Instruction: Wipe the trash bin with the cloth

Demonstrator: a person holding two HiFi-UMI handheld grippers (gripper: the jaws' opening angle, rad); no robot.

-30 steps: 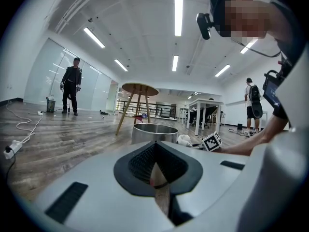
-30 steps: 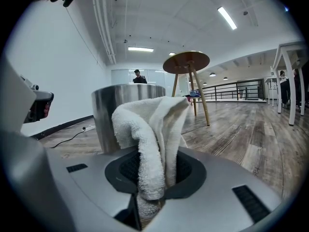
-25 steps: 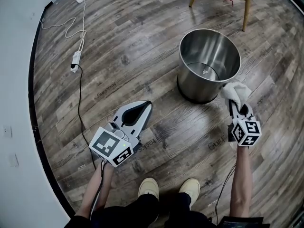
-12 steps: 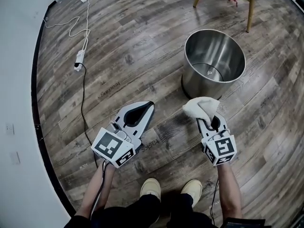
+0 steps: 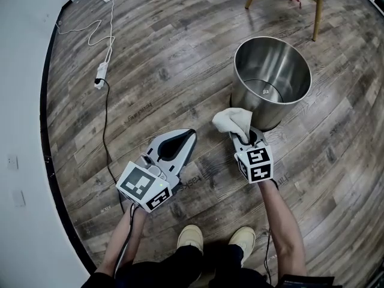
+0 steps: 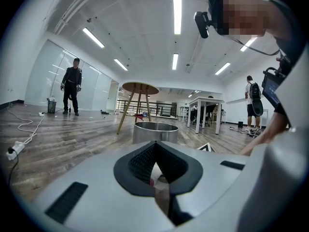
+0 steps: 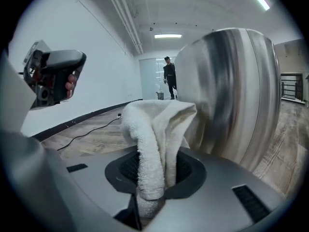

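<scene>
pressing the white cloth (image 5: 233,119), clenched in the right tool (image 5: 243,136), flat onto the near wall of the steel trash bin (image 5: 247,101) at centre right; left tool (image 5: 187,136) closed, empty, lower left.

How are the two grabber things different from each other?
The right gripper pinches a white cloth; the left gripper holds nothing. The right gripper is close beside the shiny trash bin; the left gripper is farther from it. Both have their jaws together and carry a cube with square markers.
</scene>
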